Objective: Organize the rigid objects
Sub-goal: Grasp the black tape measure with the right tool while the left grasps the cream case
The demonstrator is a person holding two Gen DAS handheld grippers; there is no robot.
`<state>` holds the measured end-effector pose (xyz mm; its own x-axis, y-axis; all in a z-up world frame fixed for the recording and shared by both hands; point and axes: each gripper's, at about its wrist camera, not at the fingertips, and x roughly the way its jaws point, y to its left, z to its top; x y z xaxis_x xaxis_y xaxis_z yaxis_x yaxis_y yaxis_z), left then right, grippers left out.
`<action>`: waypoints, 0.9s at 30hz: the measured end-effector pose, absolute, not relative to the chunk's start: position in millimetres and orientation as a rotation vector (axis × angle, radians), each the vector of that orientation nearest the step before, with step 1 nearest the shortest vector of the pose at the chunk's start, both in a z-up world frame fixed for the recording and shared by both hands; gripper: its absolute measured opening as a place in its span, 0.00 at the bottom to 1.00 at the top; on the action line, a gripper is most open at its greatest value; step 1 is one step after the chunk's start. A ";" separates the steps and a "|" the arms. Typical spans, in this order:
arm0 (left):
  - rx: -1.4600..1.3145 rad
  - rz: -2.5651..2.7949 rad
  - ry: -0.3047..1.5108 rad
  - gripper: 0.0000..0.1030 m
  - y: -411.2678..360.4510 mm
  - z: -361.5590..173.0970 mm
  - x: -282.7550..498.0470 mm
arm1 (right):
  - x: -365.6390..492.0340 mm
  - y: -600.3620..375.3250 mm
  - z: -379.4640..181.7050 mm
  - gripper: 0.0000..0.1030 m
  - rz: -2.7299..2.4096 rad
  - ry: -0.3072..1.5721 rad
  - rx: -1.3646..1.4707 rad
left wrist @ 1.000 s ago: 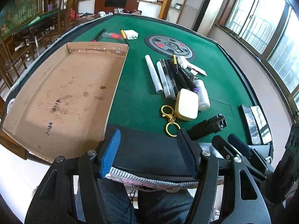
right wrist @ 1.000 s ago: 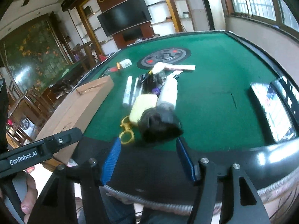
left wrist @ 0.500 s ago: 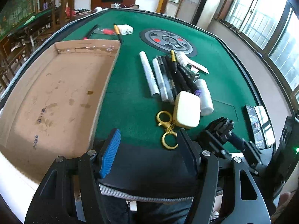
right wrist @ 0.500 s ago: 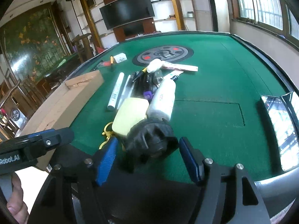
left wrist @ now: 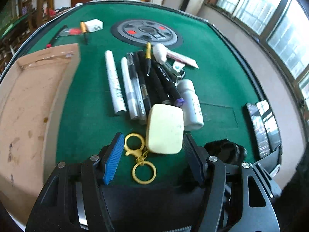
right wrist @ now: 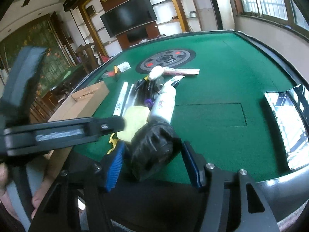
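Observation:
In the left wrist view my left gripper [left wrist: 153,137] is open just above the green table. The gold keyring [left wrist: 142,162] and the near end of the cream case [left wrist: 165,128] lie between its fingers, untouched. In the right wrist view my right gripper [right wrist: 152,147] straddles a black ribbed object [right wrist: 154,150] at the table's near edge. Its jaws are closing, with a thin gap left at the blue pad. The same black object [left wrist: 226,150] shows just right of my left gripper. A blurred left-gripper finger [right wrist: 108,125] crosses the right wrist view from the left.
An open cardboard box [left wrist: 29,106] lies to the left. Behind the case are several pens [left wrist: 135,85], a white bottle [left wrist: 190,102] and a white tube [left wrist: 160,53]. Two phones [left wrist: 260,125] sit at the right edge. A grey round disc [left wrist: 146,31] marks the table's middle.
My left gripper has come forward and to the right, from the table's edge to over the keyring and cream case. My right gripper has closed in around the black object.

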<state>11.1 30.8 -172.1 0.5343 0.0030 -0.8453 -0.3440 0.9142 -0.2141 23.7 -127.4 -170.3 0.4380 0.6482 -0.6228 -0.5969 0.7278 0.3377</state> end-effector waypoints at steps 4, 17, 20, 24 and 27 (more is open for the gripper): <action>-0.357 0.182 1.030 0.61 26.9 -180.4 23.8 | 23.4 -126.5 -171.8 0.58 0.771 0.816 0.069; -0.266 0.210 1.014 0.45 19.7 -186.1 26.0 | 29.2 -121.0 -179.9 0.30 0.763 0.855 0.062; -0.337 0.192 1.008 0.45 26.5 -186.7 14.9 | 27.7 -121.3 -181.0 0.29 0.753 0.852 0.063; -0.435 0.155 0.953 0.45 35.7 -178.1 -4.4 | 24.6 -126.0 -177.9 0.28 0.746 0.832 0.089; -0.501 0.134 0.922 0.45 42.6 -172.6 -16.0 | 20.8 -126.8 -172.3 0.28 0.743 0.811 0.101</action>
